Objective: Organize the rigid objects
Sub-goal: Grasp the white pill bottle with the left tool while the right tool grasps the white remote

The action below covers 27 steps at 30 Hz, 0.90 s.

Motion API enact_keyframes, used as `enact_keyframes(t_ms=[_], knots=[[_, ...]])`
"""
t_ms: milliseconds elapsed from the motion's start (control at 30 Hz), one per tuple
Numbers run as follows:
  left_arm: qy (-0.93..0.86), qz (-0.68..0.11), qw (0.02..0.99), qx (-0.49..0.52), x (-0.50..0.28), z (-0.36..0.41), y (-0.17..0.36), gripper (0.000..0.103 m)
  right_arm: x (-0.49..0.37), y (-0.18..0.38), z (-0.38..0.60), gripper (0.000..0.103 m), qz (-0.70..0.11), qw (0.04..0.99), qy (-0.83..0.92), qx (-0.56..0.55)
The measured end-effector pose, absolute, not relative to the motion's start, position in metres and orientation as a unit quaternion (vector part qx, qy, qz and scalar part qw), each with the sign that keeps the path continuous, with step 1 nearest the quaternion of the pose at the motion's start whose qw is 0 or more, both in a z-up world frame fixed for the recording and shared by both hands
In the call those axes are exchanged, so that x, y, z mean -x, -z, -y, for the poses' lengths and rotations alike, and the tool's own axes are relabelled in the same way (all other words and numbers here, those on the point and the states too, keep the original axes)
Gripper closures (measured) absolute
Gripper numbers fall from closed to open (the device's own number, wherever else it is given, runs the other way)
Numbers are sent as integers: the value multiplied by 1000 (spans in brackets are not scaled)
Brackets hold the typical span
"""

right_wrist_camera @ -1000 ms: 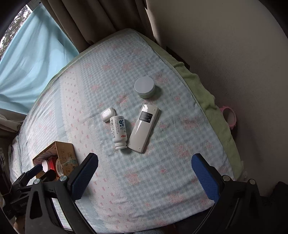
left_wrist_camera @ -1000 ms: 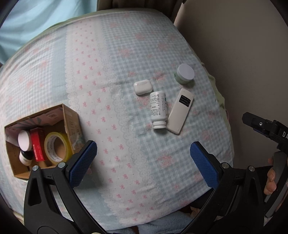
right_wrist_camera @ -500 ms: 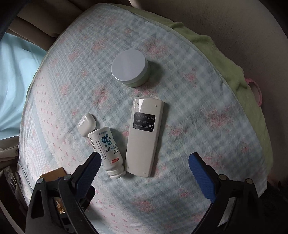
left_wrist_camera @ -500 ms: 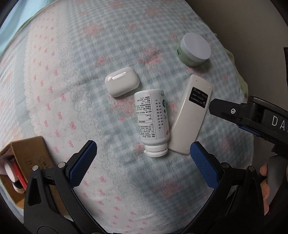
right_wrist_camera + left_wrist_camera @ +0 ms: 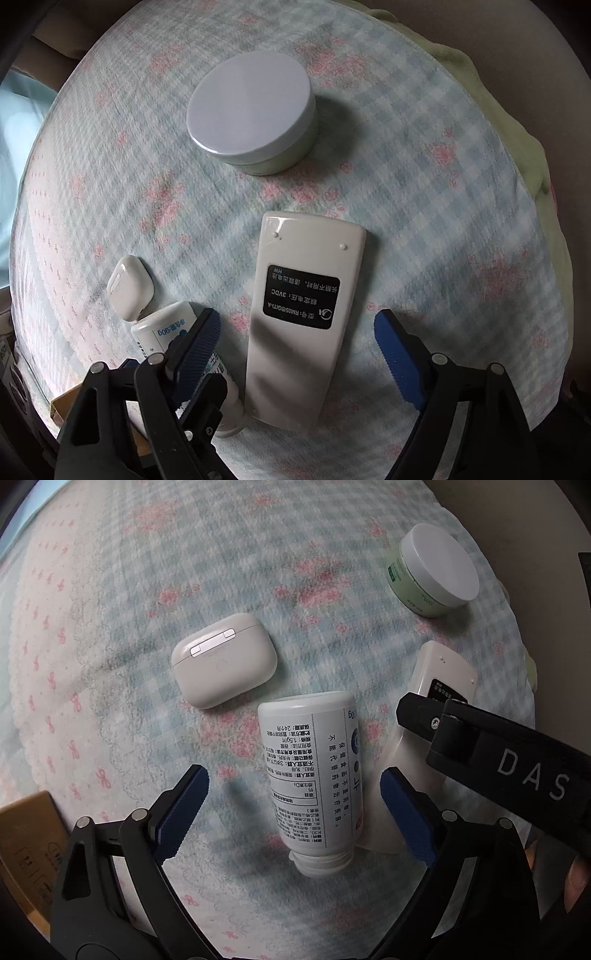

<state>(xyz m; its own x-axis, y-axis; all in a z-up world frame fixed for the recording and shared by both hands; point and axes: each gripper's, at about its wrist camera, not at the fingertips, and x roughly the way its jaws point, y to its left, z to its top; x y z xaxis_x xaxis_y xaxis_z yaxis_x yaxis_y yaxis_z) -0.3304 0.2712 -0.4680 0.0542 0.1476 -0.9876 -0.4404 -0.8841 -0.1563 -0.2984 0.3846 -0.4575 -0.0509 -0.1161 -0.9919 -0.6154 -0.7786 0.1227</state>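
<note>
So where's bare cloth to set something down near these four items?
Free: the bedspread right of the remote and jar, and left of the earbud case. Crowded: case, bottle and remote lie close together under both open grippers.

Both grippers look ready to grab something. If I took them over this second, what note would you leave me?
Left gripper: open, straddling the white bottle lying on the bed cover, not yet closed.
Right gripper: open, straddling the remote lying face-down beside the bottle.
Also loose: earbud case and round jar, upright.
Cardboard box sits at the left edge; its contents are out of sight.
Done: nothing gripped. Left: probably close on both, then move all four items.
</note>
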Motion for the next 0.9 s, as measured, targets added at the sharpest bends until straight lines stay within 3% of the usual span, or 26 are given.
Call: enact_keyframes(t_ms=[167, 367, 467, 900], knots=[[-676, -102, 223, 695, 329, -274, 473, 21, 298, 466, -378, 29, -267, 183, -671, 667], [-668, -117, 239, 695, 324, -282, 481, 43, 290, 475, -377, 35, -257, 189, -668, 673], [-672, -132, 241, 687, 323, -284, 481, 52, 286, 476, -379, 44, -245, 198, -671, 672], [-677, -96, 248, 686, 327, -270, 461, 54, 264, 464, -397, 46, -266, 177, -687, 653]])
